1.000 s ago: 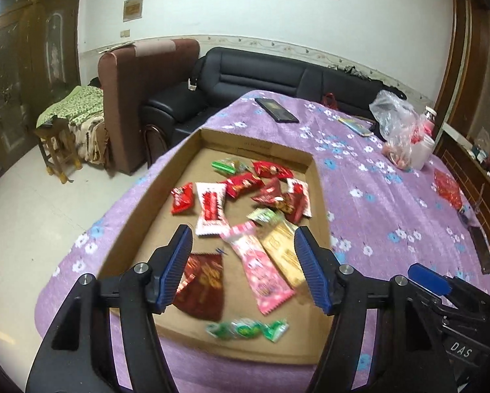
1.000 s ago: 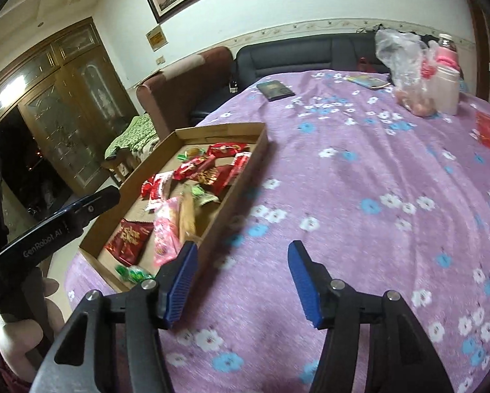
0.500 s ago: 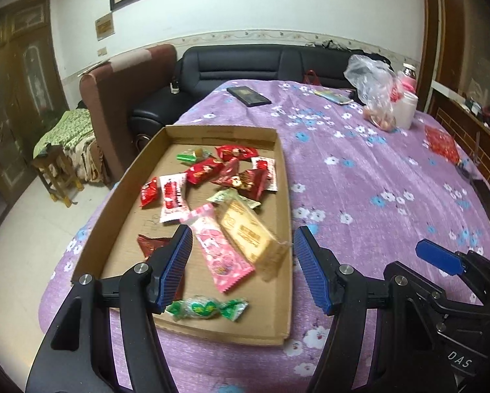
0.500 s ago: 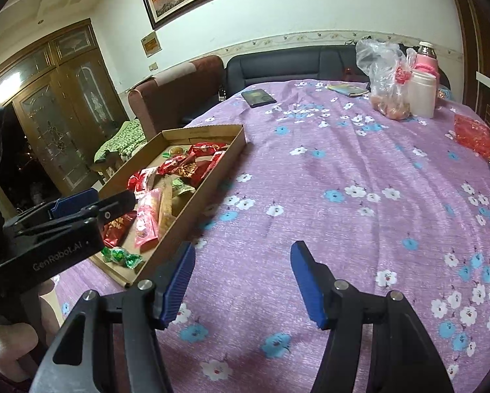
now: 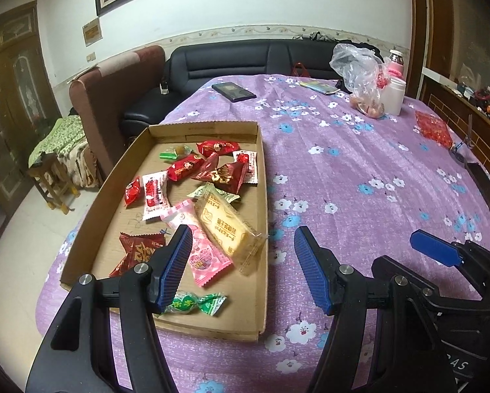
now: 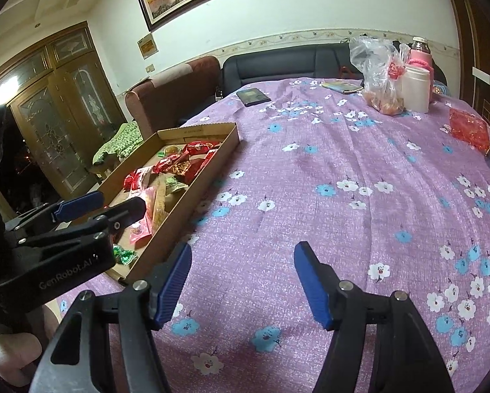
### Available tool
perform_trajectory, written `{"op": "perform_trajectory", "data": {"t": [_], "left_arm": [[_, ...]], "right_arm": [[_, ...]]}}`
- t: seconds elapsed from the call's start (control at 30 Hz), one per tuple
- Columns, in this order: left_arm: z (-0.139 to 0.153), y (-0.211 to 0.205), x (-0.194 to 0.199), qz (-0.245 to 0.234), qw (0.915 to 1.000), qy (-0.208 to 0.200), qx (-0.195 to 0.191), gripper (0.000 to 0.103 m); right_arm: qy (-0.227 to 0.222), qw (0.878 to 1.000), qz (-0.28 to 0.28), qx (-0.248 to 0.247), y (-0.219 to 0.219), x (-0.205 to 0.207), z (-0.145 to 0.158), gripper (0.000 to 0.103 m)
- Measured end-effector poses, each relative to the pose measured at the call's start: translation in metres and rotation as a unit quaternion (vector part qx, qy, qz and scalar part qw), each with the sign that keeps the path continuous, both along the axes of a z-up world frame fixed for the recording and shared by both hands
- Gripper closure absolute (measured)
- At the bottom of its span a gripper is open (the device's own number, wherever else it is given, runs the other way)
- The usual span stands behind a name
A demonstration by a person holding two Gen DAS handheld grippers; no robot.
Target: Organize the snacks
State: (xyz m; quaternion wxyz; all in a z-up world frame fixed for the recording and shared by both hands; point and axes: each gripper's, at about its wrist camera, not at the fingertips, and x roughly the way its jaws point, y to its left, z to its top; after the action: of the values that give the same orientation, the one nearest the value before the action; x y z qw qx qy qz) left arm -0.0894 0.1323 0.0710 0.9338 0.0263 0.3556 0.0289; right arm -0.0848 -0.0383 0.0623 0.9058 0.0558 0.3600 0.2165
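Crinkly wrappers [image 5: 212,177] in cardboard tray [image 5: 263,196]

Light: we see dim, warm indoor light | glare: bright patch on the brown glass-panelled wooden cabinet [image 6: 7,90], far left of the right tongs | shadows: soft on the purple flowered tablecloth [image 6: 310,177] ahead | distortion: strong fisheye bending, dark corners | focus: mostly sharp, grainy.

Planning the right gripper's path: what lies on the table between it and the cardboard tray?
Only bare flowered tablecloth, as the right wrist view shows. The open right gripper hangs beside the cardboard tray, with nothing on the cloth between them.
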Motion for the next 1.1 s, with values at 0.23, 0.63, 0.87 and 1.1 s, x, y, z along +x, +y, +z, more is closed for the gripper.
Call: {"op": "perform_trajectory", "data": {"t": [0.23, 0.63, 0.87, 1.1], "left_arm": [[0.012, 0.005, -0.012, 0.007, 0.9995, -0.031, -0.004, 0.038], [0.057, 0.022, -0.084, 0.065, 0.9814, -0.180, 0.008, 0.031], [0.052, 0.040, -0.105, 0.124, 0.9748, -0.185, -0.015, 0.003], [0.039, 0.058, -0.105, 0.124, 0.9805, -0.139, -0.063, 0.003]], "right_arm": [[-0.006, 1.000, 0.001, -0.005, 0.002, -0.003, 0.003, 0.035], [-0.043, 0.999, 0.012, -0.022, 0.016, -0.032, 0.028, 0.035], [-0.070, 0.996, 0.025, -0.041, 0.031, -0.056, 0.043, 0.035], [-0.076, 0.995, 0.041, -0.057, 0.046, -0.068, 0.043, 0.035]]}}
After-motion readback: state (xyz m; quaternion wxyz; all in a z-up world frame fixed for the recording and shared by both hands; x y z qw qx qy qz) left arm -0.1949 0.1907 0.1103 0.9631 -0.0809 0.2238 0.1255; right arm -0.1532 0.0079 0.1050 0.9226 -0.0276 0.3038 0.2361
